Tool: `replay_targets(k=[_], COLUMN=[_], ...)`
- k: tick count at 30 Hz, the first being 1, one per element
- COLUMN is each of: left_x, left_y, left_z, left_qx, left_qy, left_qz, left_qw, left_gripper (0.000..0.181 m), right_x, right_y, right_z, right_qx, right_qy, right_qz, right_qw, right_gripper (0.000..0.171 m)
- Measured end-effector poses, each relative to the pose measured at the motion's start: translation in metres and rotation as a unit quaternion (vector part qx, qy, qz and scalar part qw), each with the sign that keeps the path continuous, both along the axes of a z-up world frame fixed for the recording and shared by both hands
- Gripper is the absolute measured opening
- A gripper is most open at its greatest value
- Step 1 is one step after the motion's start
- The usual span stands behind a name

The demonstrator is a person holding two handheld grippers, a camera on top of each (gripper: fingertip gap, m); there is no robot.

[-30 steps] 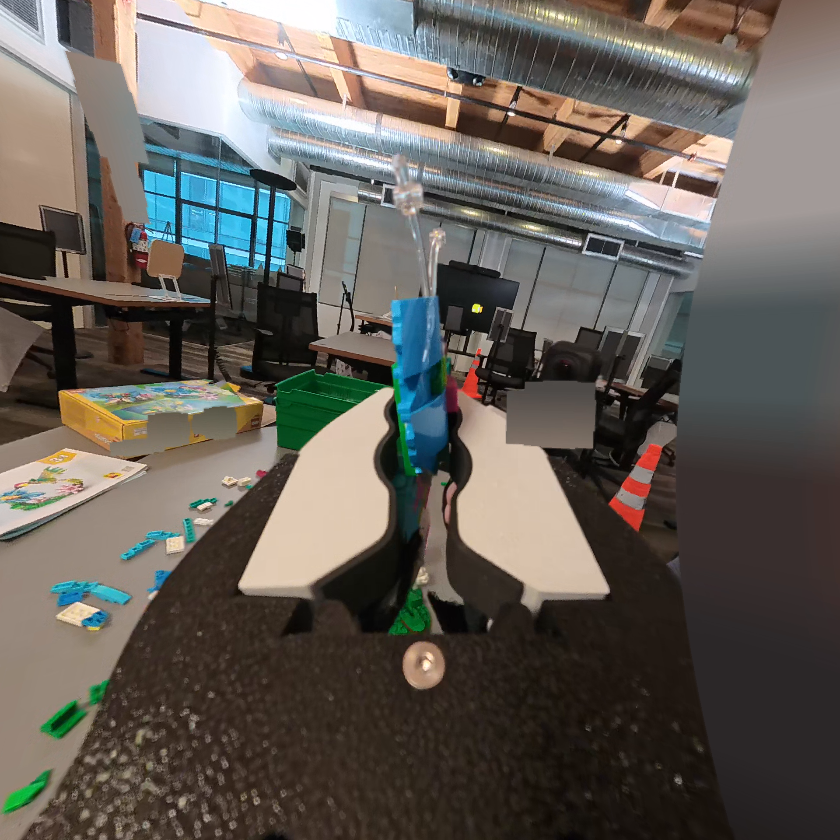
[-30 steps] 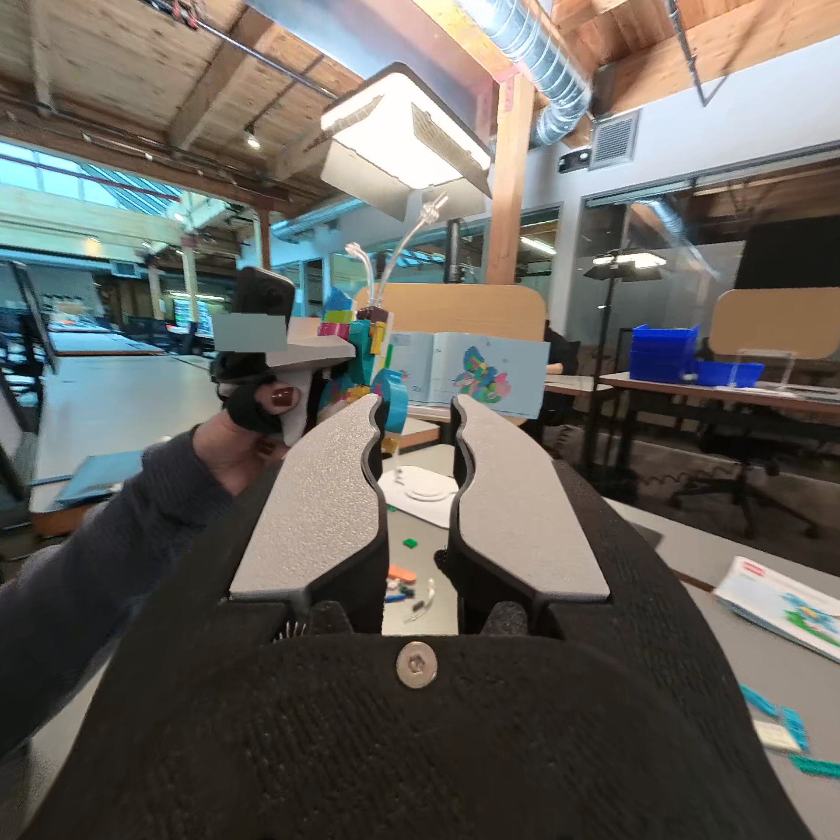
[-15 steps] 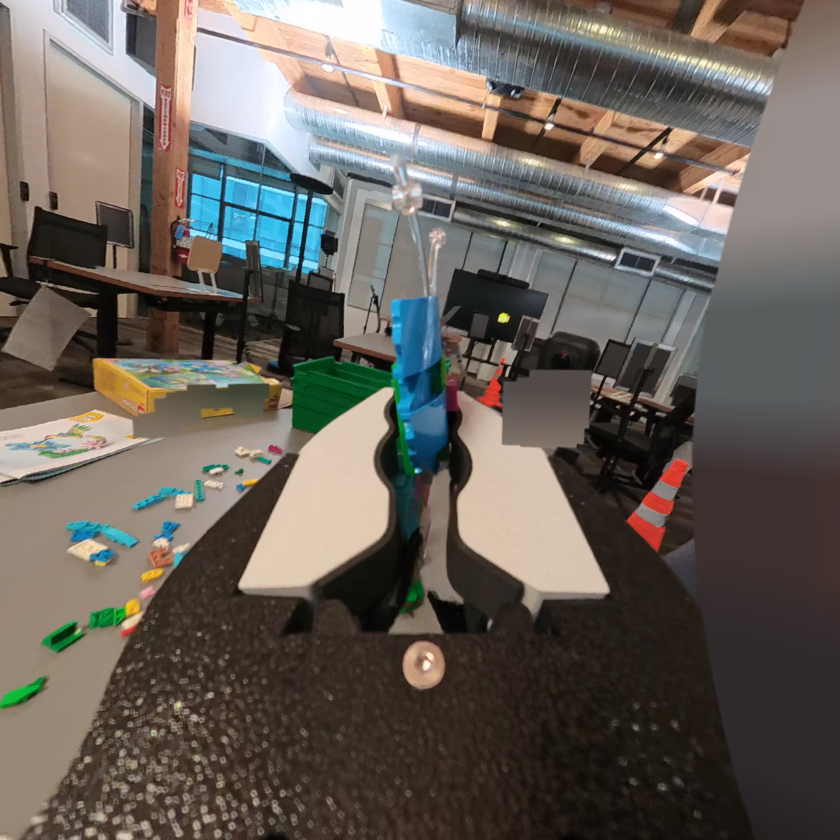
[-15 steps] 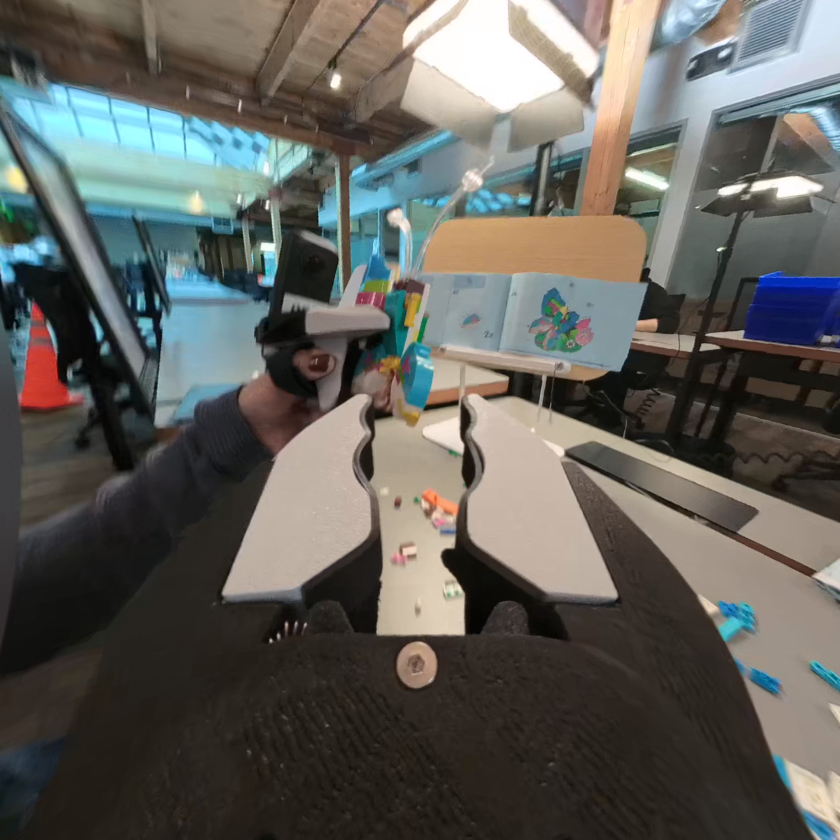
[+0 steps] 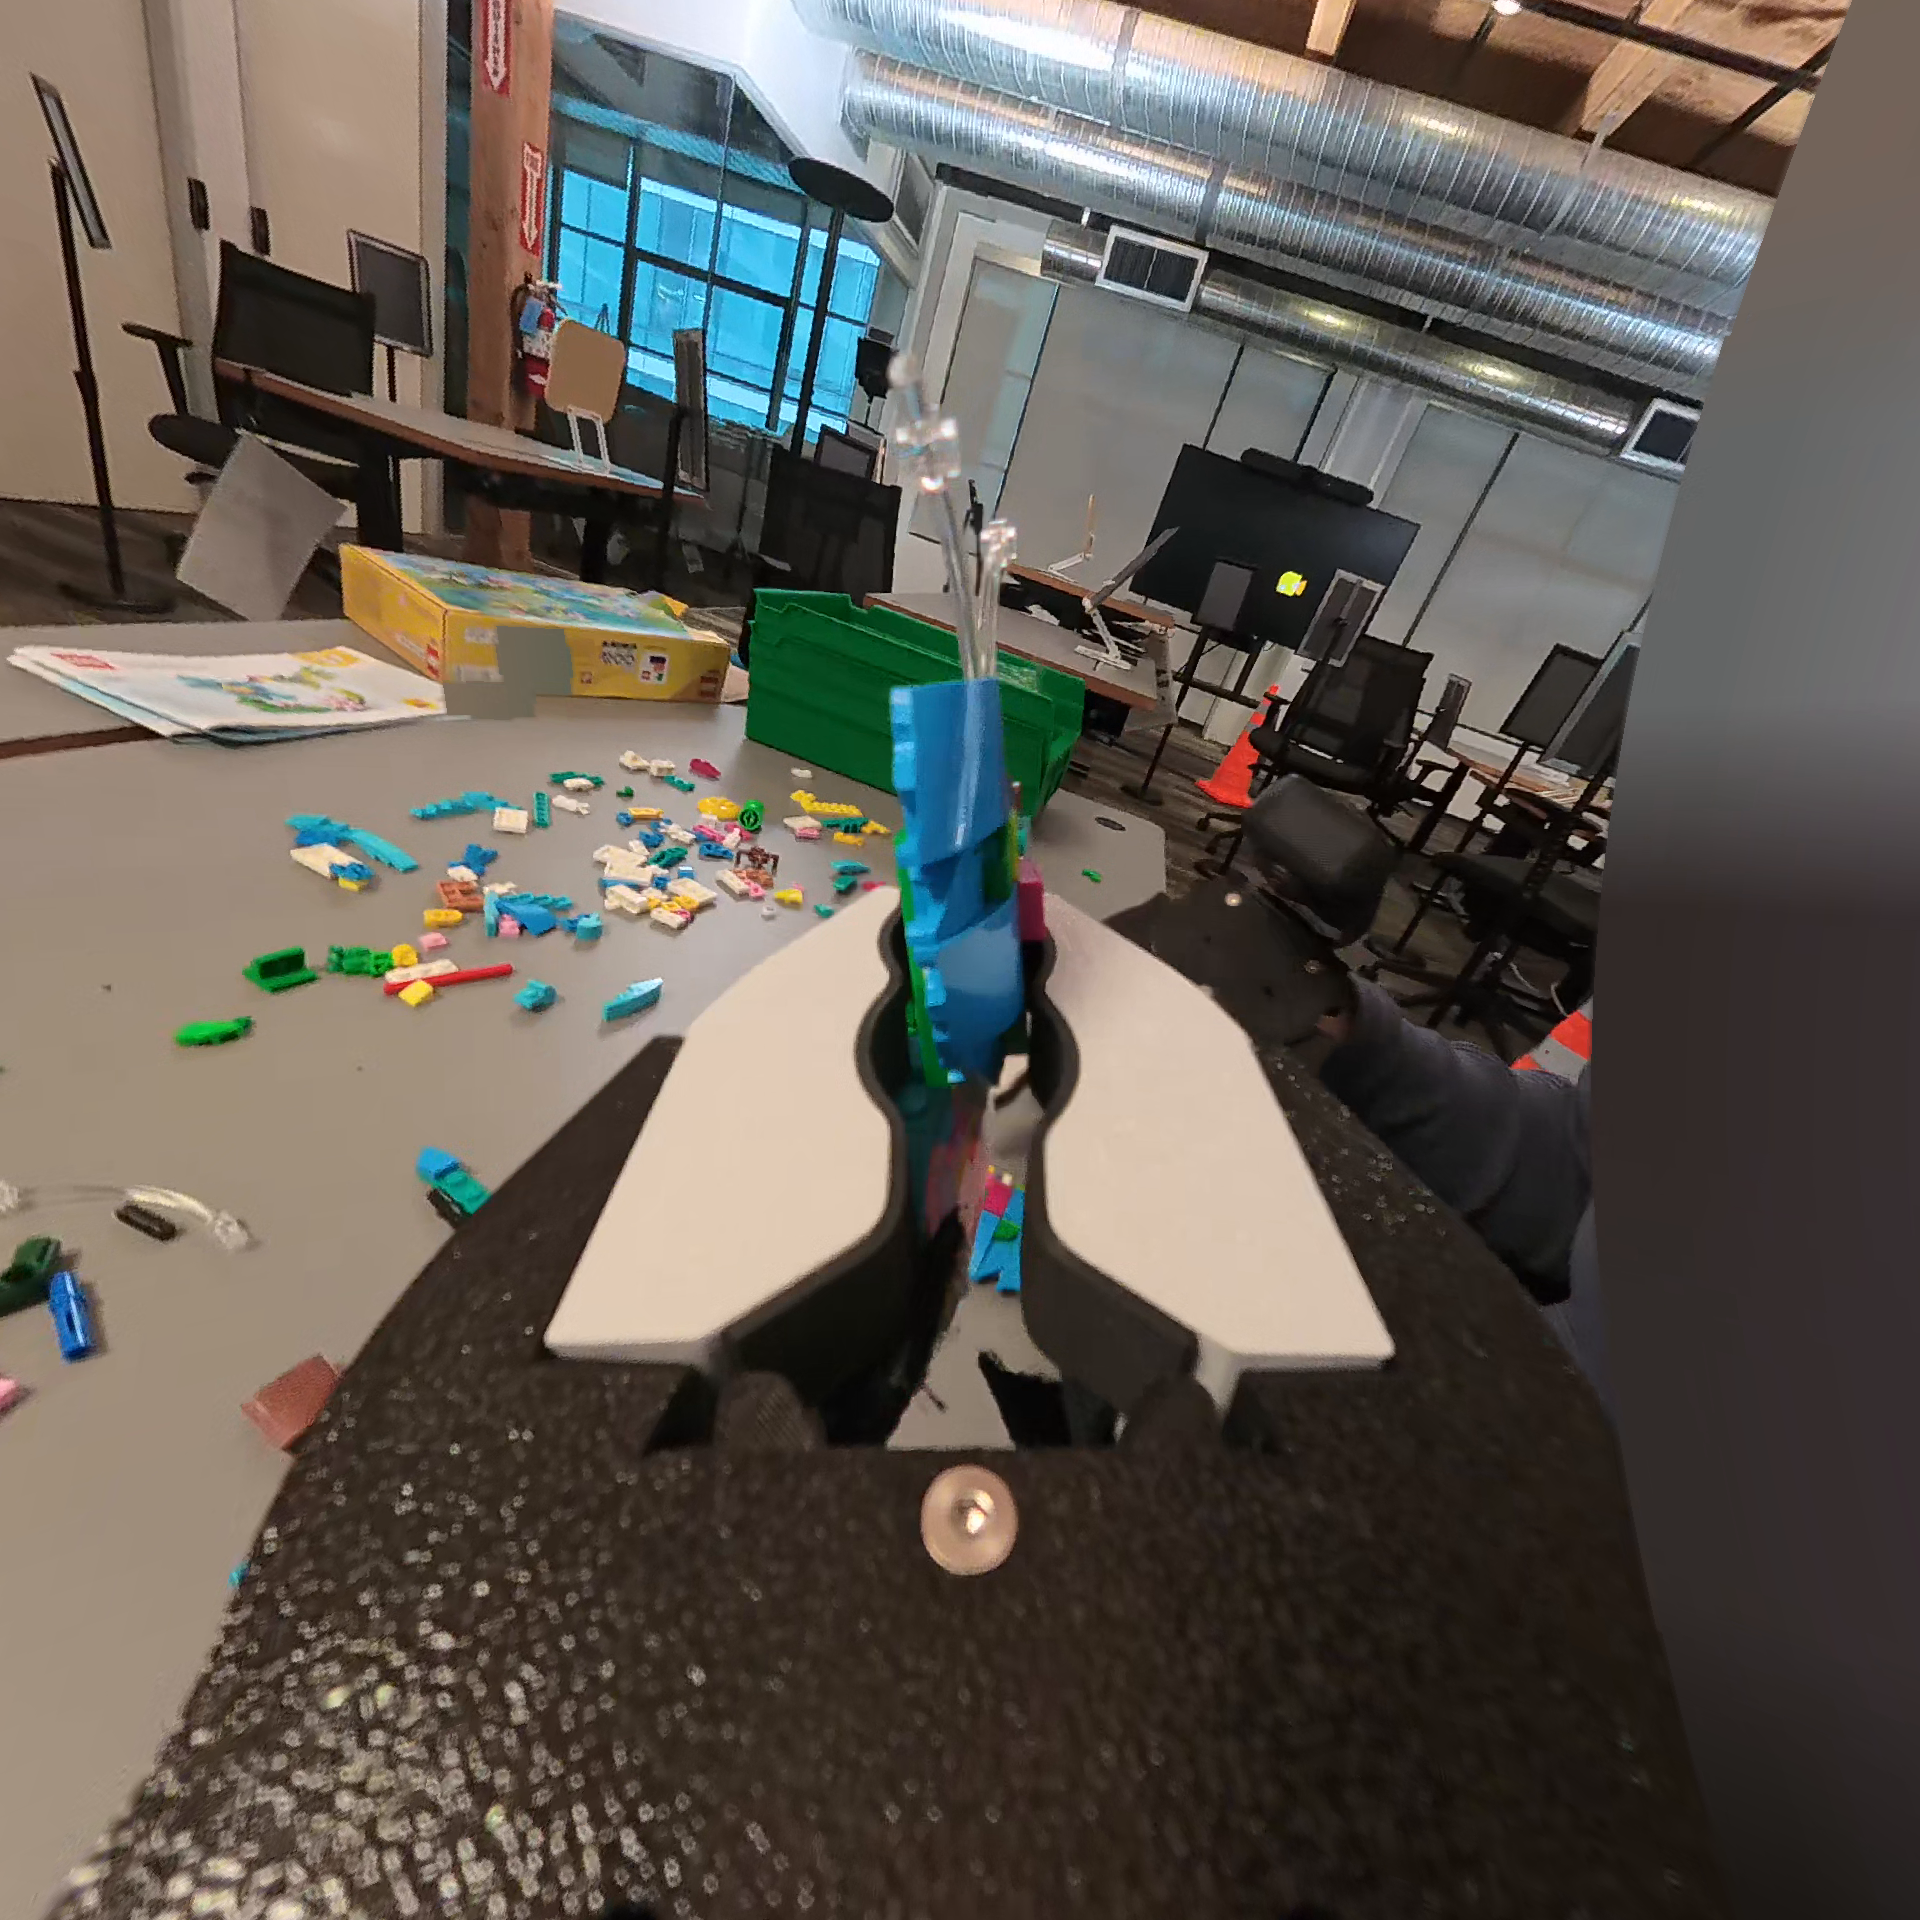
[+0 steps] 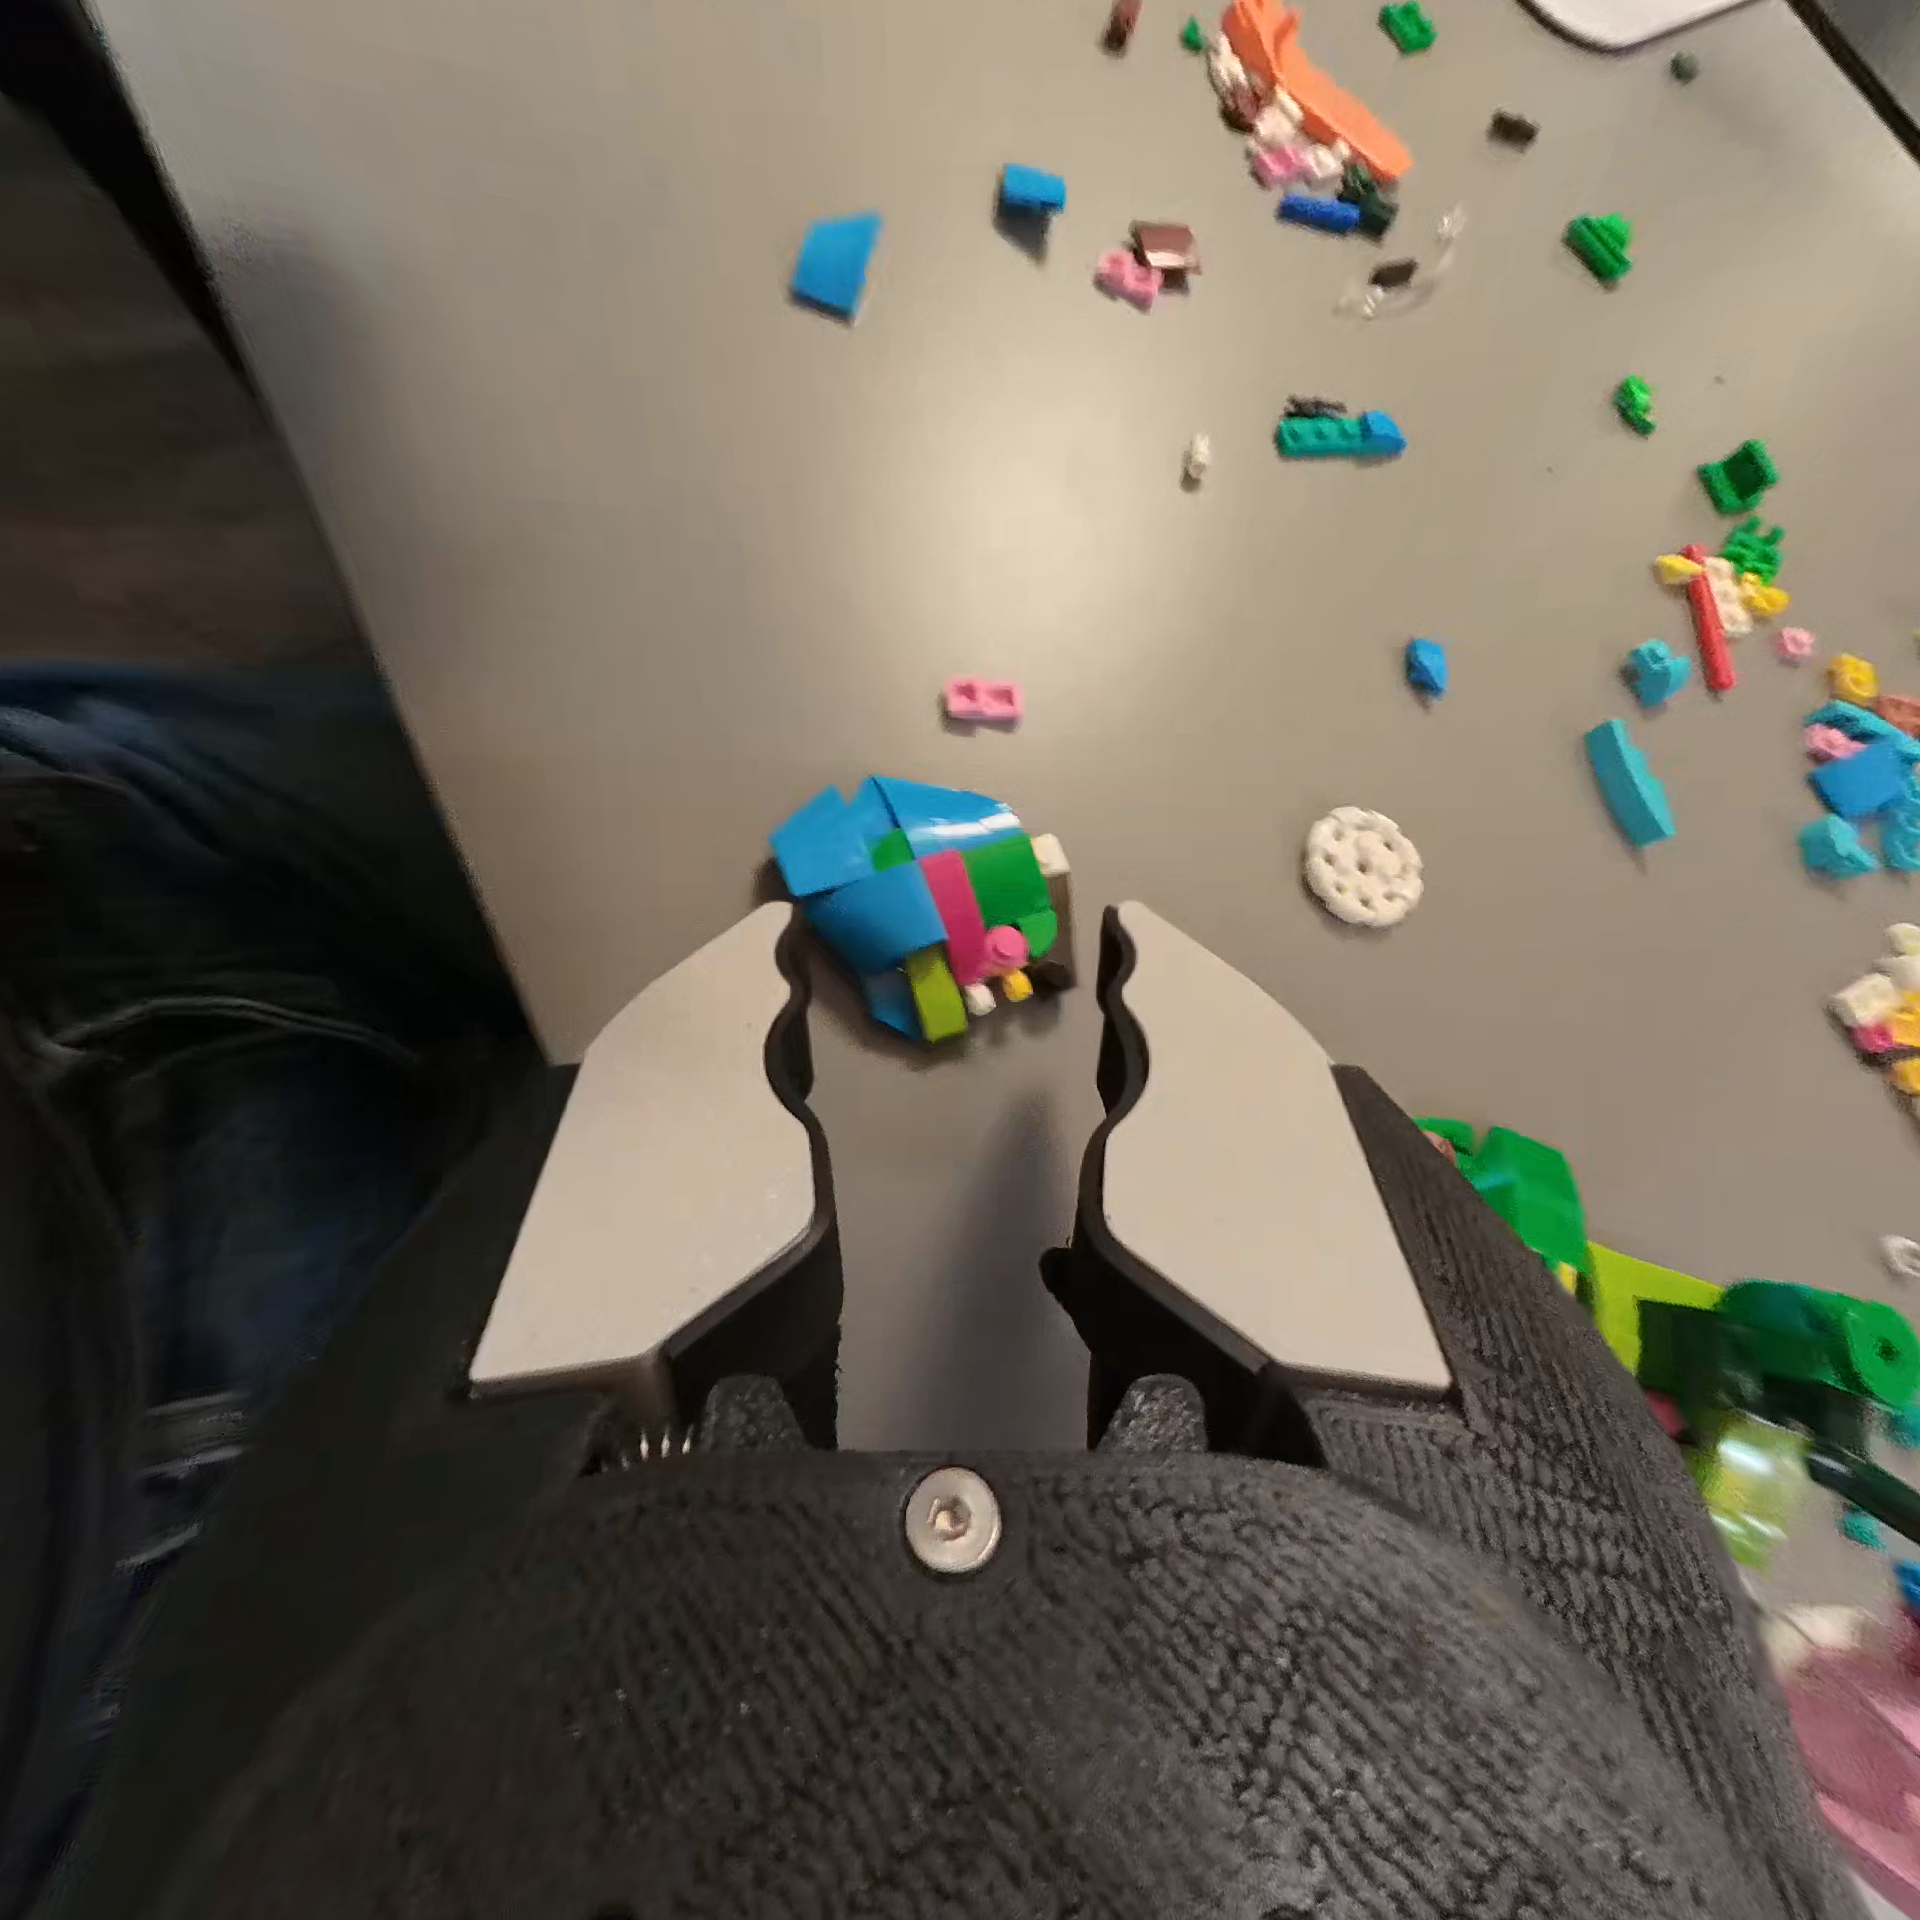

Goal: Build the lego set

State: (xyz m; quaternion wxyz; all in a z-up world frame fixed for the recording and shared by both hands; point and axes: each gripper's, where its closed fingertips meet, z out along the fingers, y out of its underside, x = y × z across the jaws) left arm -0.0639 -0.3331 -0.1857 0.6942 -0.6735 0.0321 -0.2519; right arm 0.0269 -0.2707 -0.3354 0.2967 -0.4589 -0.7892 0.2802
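Left gripper (image 5: 961, 997) is clamped on the upright blue-green model (image 5: 956, 883), held above the table (image 5: 260, 1101) and its loose bricks (image 5: 623, 873). Right gripper (image 6: 945, 940) is spread apart, empty, over a small blue assembly (image 6: 914, 899) lying near the table edge.

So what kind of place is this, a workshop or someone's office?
Probably an open-plan office: desks with office chairs, a wall screen and bare ceiling ducts, with loose toy bricks covering a grey table.

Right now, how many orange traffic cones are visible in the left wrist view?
2. The first cone stands on the floor beyond the green bins; the second cone peeks out beside the dark sleeve at right. Others may be hidden.
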Motion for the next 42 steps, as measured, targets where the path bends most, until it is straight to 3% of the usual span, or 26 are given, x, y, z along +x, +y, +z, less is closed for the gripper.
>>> replay_targets(k=[4,8,12,15,18,22,26,32,36,39,42], left_x=[0.0,0.001,0.001,0.001,-0.001,-0.003,0.001,0.003,-0.002,-0.006,-0.015], left_y=[-0.003,-0.003,-0.001,0.0,-0.004,-0.007,-0.007,-0.008,-0.01,-0.007,-0.002], left_z=[-0.013,-0.025,-0.036,-0.043,-0.046,-0.044,-0.045,-0.052,-0.056,-0.059,-0.065], left_qx=[0.001,-0.002,-0.011,-0.018,-0.012,0.004,0.0,-0.004,-0.01,-0.023,-0.06], left_qy=[-0.019,-0.037,-0.046,-0.047,-0.046,-0.045,-0.032,-0.019,-0.017,-0.026,-0.048], left_qz=[-0.006,-0.014,-0.021,-0.021,-0.006,0.011,0.006,0.008,0.009,0.008,0.016], left_qw=[1.0,0.999,0.999,0.999,0.999,0.999,0.999,1.0,1.0,0.999,0.997], left_gripper=[0.019,0.019,0.018,0.018,0.018,0.018,0.019,0.018,0.019,0.019,0.018], right_x=[0.0,-0.002,-0.019,-0.014,0.005,0.002,-0.014,-0.038,-0.041,-0.042,-0.044], right_y=[0.036,0.016,0.012,0.032,0.064,0.039,0.047,0.047,0.048,0.042,0.041], right_z=[0.01,0.028,0.012,-0.005,0.004,0.01,0.007,-0.013,-0.018,-0.019,-0.019], right_qx=[0.086,-0.002,0.023,0.095,0.168,0.031,0.002,-0.039,-0.054,-0.067,-0.055], right_qy=[0.021,0.065,0.046,-0.006,-0.012,0.021,0.003,-0.092,-0.153,-0.184,-0.189], right_qz=[-0.083,-0.119,-0.128,-0.145,-0.186,-0.183,-0.211,-0.224,-0.215,-0.181,-0.143], right_qw=[0.993,0.991,0.99,0.985,0.968,0.982,0.978,0.97,0.963,0.964,0.97], right_gripper=[0.047,0.045,0.046,0.051,0.045,0.048,0.057,0.074,0.069,0.05,0.049])
